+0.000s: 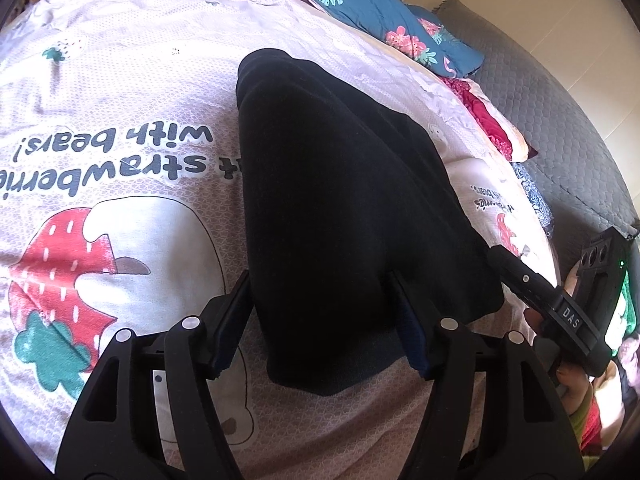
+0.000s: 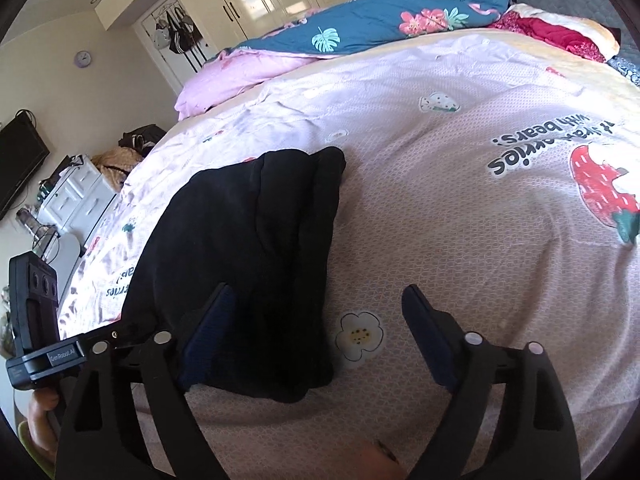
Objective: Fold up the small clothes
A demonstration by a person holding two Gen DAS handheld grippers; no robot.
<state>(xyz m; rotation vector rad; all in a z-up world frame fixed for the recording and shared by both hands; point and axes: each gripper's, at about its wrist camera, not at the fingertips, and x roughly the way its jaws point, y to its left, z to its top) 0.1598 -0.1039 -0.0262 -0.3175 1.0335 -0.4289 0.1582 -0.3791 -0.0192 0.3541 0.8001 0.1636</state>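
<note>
We see the folded black fabric garment (image 1: 344, 200) lying flat on the pink strawberry-and-bear printed bedspread (image 1: 120, 120). Our left gripper (image 1: 320, 320) straddles the garment's near edge, fingers parted, not pinching it. Our right gripper (image 2: 316, 332) stands wide, released, one finger (image 2: 208, 328) over the garment's near corner, the other above bare bedspread
</note>
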